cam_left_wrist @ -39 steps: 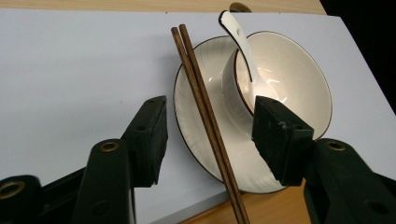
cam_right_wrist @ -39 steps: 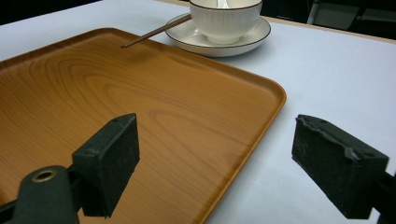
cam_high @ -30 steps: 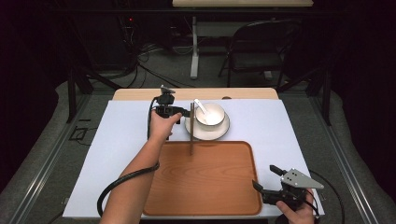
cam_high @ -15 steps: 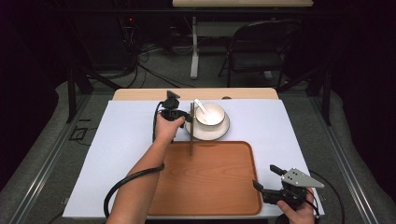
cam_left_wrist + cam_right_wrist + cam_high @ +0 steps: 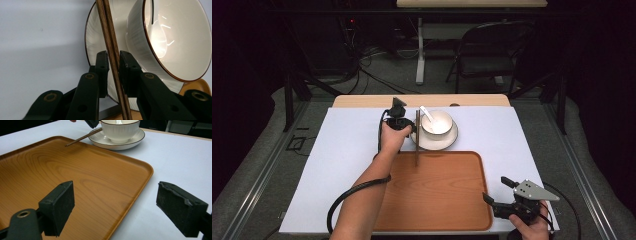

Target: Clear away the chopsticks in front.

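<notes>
While my left gripper [image 5: 409, 125] sits just left of centre in the high view, its black jaws are clamped on a pair of dark brown wooden chopsticks [image 5: 417, 137], pinching them partway along their length. In the left gripper view the sticks run up between the pads, right beside the white ribbed ceramic bowl [image 5: 172, 37], which stands on a white dark-rimmed saucer [image 5: 93, 47]. A white ceramic spoon [image 5: 428, 114] rests in that bowl.

From above, the chopsticks' far tips reach over the upper edge of the rectangular brown wooden tray [image 5: 437, 195]; whether they touch it I cannot tell. I judge this to be a carry step, moving the chopsticks from beside the saucer toward the tray.

My right gripper [image 5: 499, 195] waits at the lower right of the frame, near the tray's corner, jaws spread wide with nothing between them.

Next, I would bring the sticks over the tray, lower them flat and let go, keeping clear of the saucer's rim.
</notes>
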`<move>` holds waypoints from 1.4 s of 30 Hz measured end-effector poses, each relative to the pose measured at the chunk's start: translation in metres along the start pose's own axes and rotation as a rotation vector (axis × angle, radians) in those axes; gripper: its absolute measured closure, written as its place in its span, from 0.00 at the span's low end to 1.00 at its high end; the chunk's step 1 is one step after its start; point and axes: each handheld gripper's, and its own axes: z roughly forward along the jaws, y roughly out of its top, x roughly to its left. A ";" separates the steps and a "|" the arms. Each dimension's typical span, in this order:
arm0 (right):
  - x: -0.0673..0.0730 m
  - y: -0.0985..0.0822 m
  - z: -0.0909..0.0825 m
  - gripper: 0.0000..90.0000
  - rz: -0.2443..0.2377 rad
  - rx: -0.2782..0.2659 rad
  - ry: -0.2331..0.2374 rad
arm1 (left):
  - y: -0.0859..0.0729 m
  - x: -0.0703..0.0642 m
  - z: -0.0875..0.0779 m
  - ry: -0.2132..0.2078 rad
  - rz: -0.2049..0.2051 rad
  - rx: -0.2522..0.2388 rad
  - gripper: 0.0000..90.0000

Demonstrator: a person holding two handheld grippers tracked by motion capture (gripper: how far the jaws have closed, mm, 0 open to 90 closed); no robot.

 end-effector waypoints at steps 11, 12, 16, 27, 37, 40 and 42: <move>0.000 0.000 0.000 0.16 0.004 0.001 -0.003 | 0.000 -0.002 0.007 0.010 -0.004 0.022 0.88; 0.000 0.000 0.000 0.16 0.004 0.001 -0.003 | 0.001 -0.002 0.007 0.014 -0.008 0.026 0.89; 0.000 0.000 0.000 0.16 0.003 -0.001 -0.002 | 0.002 -0.002 0.008 0.019 -0.035 0.046 0.89; -0.001 0.000 -0.001 0.16 0.006 -0.006 -0.005 | 0.007 0.000 0.009 0.031 -0.111 0.109 0.93; -0.001 0.000 -0.001 0.16 0.008 -0.007 -0.005 | 0.009 0.003 0.003 0.040 -0.145 0.110 0.94; -0.001 0.000 -0.001 0.16 0.009 -0.007 -0.004 | 0.009 0.007 -0.007 0.033 -0.157 0.099 0.94; -0.001 0.000 -0.001 0.16 0.010 -0.006 -0.005 | 0.006 0.011 -0.015 0.027 -0.161 0.084 0.94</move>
